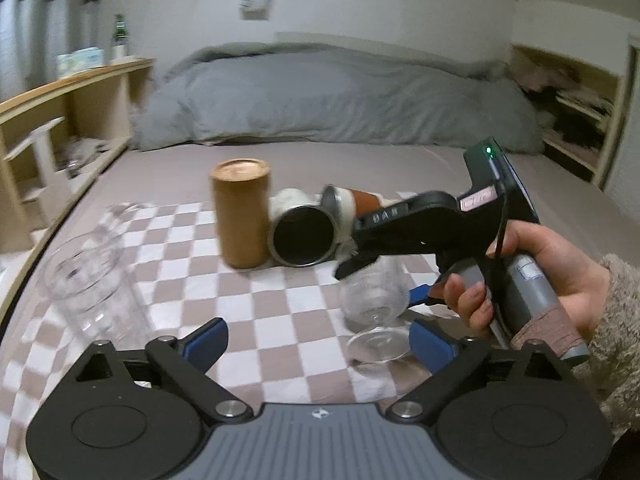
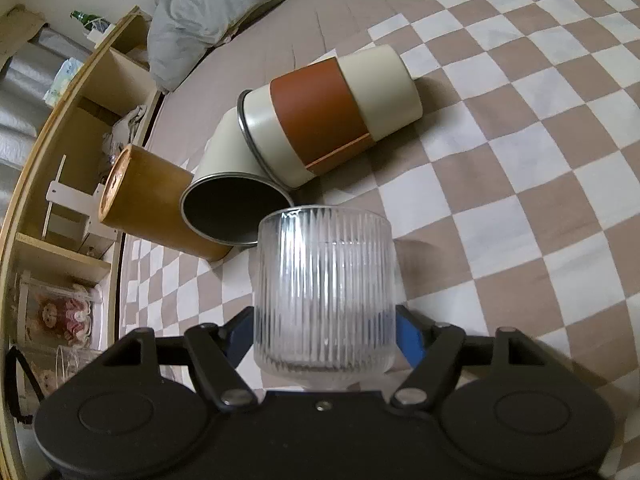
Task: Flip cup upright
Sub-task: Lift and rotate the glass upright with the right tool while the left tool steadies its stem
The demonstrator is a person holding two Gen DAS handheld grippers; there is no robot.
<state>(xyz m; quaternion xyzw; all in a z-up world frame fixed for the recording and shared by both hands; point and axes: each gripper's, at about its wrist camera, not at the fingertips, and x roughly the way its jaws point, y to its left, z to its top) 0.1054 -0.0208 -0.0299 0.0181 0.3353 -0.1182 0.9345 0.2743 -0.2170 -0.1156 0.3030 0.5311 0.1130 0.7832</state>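
Note:
My right gripper [image 2: 325,334] is shut on a clear ribbed glass cup [image 2: 325,292], its blue pads on both sides. In the left wrist view the same cup [image 1: 374,300] hangs tilted above the checkered cloth [image 1: 280,312], held by the right gripper [image 1: 416,312] in a hand. My left gripper [image 1: 316,340] is open and empty, low over the cloth, just left of that cup. Another clear tall glass [image 1: 92,284] lies blurred at the left.
A tan cylinder [image 1: 241,212] stands mouth down. A cream cup [image 2: 236,196] and a cream cup with a brown band [image 2: 328,116] lie on their sides. A grey duvet [image 1: 328,96] is behind; wooden shelves [image 1: 60,128] at left.

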